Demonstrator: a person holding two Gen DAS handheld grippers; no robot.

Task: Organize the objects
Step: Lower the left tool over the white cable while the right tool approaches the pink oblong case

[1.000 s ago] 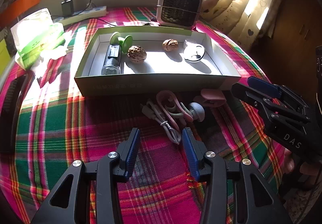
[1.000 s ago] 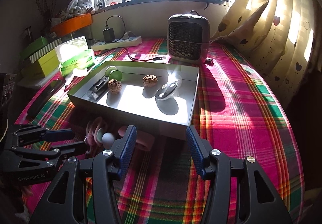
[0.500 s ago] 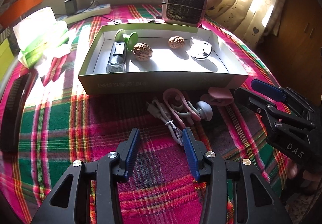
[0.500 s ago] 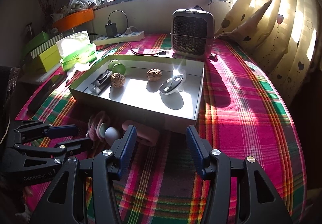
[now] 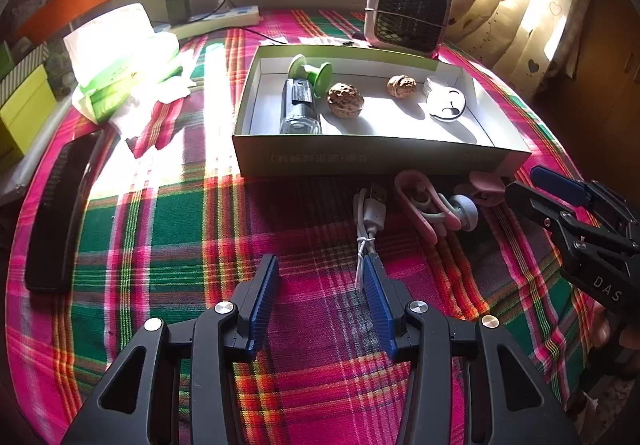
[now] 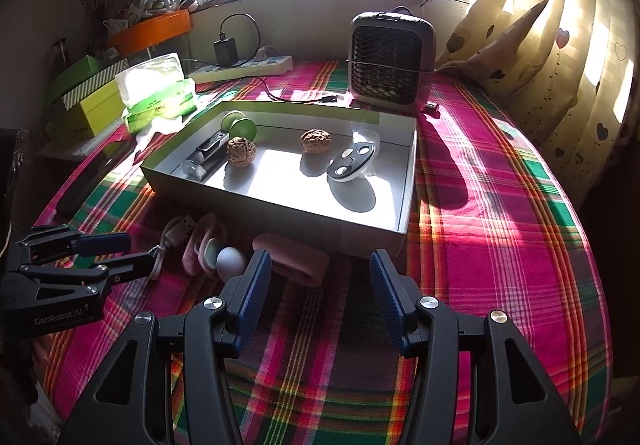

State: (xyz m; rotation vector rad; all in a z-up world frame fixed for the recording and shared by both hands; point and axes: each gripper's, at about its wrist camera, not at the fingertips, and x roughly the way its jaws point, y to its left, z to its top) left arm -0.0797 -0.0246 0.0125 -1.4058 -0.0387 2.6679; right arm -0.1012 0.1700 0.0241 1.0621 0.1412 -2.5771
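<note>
A shallow white box point(image 5: 380, 155) point(image 6: 280, 201) on the plaid cloth holds a green-capped dark bottle point(image 5: 300, 101), two walnuts point(image 5: 346, 105) point(image 5: 401, 86) and a round white device point(image 5: 446, 103). In front of the box lie a white USB cable point(image 5: 370, 221), a pink clip with a grey ball point(image 5: 432, 209) and a pink case point(image 6: 292, 263). My left gripper point(image 5: 320, 277) is open and empty, its right finger beside the cable's end. My right gripper point(image 6: 320, 273) is open and empty, just behind the pink case.
A small heater point(image 5: 408, 11) stands behind the box. A green tissue pack point(image 5: 124, 57), a power strip point(image 5: 216, 19) and a black remote point(image 5: 60, 213) lie to the left. Curtains point(image 6: 560, 25) hang at right. Yellow-green boxes point(image 6: 88, 101) sit far left.
Both grippers have drawn back and risen a little; the box and loose items look farther away. Both stay open and empty. Nothing on the table has moved.
</note>
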